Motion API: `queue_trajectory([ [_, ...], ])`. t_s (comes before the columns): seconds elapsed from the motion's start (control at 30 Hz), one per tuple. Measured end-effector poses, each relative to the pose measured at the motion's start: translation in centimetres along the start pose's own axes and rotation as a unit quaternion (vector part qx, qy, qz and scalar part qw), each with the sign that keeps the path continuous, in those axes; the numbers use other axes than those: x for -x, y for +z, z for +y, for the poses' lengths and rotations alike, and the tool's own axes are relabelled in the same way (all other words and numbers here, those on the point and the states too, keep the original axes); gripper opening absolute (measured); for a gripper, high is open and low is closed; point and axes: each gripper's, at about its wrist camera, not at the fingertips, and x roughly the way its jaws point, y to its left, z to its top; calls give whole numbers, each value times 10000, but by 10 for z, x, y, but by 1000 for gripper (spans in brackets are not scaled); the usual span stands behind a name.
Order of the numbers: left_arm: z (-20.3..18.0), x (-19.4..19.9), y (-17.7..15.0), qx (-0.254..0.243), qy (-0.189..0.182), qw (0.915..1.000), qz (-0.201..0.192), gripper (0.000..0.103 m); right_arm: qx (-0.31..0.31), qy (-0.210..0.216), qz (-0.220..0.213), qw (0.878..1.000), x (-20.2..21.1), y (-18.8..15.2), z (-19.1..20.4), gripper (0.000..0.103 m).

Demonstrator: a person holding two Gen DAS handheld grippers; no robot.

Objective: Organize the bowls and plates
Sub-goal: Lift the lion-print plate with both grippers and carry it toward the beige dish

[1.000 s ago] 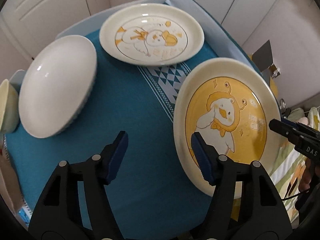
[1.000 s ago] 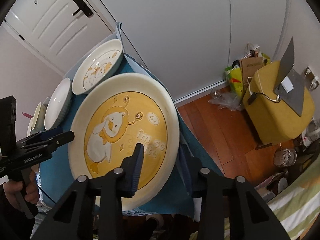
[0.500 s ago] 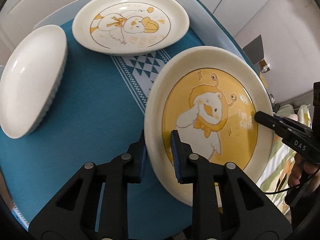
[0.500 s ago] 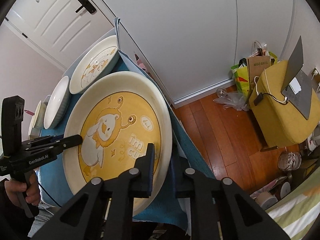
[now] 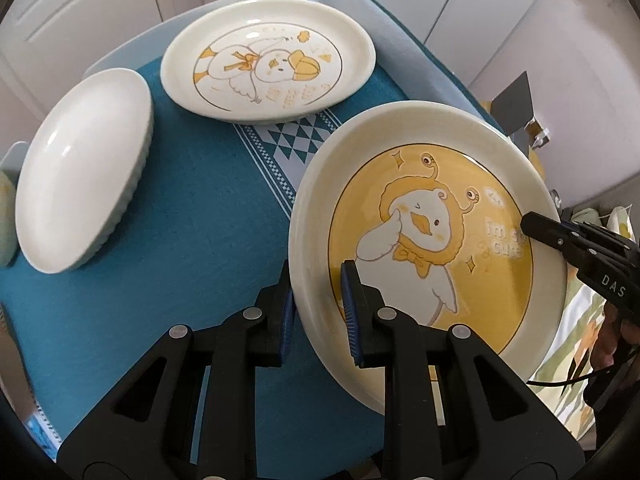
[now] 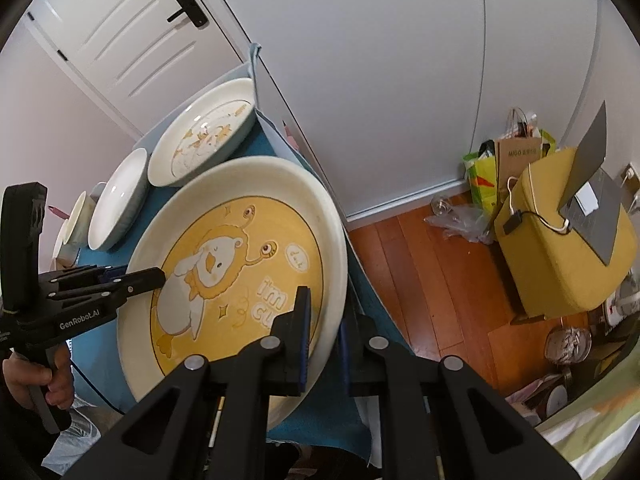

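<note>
A large cream plate with a yellow duck picture is held tilted above the blue tablecloth. My left gripper is shut on its near left rim. My right gripper is shut on its opposite rim, and shows in the left wrist view. The plate also shows in the right wrist view. A smaller cream plate with a duck picture lies at the far side. A plain white bowl sits to the left.
A pale green bowl peeks in at the far left edge. The table's right edge drops to a wooden floor with a yellow box and bags. White doors stand behind the table.
My left gripper closed on the yellow plate's rim, and my right gripper closed on the other rim. The plate now sits lifted and tilted between both grippers.
</note>
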Motion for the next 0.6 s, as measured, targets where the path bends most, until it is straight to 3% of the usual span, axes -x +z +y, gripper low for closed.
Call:
queue_trajectory([
  [0.3,12,49,-15,279,37,9984,-488,19,332,81,-308,9989,22,8,29,12],
  [0.6,80,113,-65,866,436,9922,-785,19,1045,512,-411,9924,30,8,119,12],
])
